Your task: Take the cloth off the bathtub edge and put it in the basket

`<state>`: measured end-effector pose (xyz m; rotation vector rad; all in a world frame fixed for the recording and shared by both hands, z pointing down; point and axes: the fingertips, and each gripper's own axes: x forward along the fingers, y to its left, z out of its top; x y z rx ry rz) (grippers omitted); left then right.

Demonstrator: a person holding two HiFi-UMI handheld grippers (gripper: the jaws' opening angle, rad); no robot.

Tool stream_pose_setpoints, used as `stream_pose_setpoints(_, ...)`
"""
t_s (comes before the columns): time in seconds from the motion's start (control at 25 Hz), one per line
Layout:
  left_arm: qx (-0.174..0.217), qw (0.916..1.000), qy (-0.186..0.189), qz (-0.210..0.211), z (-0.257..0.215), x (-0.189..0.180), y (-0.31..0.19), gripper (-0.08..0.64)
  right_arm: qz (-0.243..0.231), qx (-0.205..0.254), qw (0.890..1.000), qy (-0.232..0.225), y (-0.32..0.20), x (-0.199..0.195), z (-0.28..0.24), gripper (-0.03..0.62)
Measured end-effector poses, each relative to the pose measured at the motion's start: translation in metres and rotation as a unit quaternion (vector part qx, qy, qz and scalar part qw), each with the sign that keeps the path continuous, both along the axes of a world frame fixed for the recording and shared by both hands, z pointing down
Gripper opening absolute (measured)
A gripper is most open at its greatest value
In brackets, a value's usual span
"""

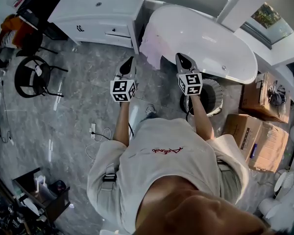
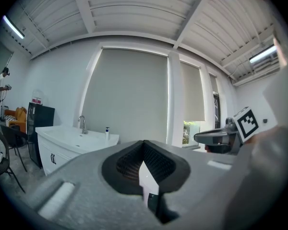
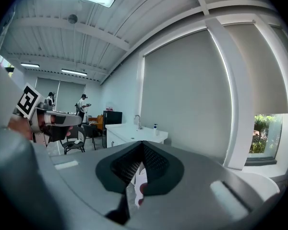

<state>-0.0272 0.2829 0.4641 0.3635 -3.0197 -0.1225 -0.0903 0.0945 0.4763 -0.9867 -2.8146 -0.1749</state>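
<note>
A person stands facing the white bathtub (image 1: 201,38), a claw in each hand, both pointed at its rounded near end. The left claw (image 1: 129,62) is pressed shut with nothing between its jaws, and the right claw (image 1: 182,58) is likewise closed and empty, as each gripper view confirms. The pale cloth (image 1: 149,45) hangs draped over the rim at the tub's left end, just ahead of the two claws and in the gap between them. Its length appears to run along the curve of the rim, with the loose part hanging down the outside wall. The left claw looks the nearer, its tip just beside the cloth's lower edge, though not touching. The right claw is a little farther off, to the cloth's right. The basket (image 1: 218,85) sits on the floor against the tub's near side, behind the right claw and partly under that forearm. Both claws must likely open before any grasp.
</note>
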Motion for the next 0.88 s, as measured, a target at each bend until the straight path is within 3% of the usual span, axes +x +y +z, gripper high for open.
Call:
stream_pose_setpoints(0.4, 0.002, 0.9999, 0.005, 0.013, 0.006, -0.073, 0.049, 0.0, 0.005, 0.005, 1.0, -0.001, 0.056, -0.071, 0.001, 0.007)
stream_pose_setpoints(0.88, 0.002, 0.9988, 0.015, 0.048, 0.02, -0.114, 0.051, 0.0, 0.039, 0.007, 0.999, 0.011, 0.055, -0.1, 0.018, 0.007)
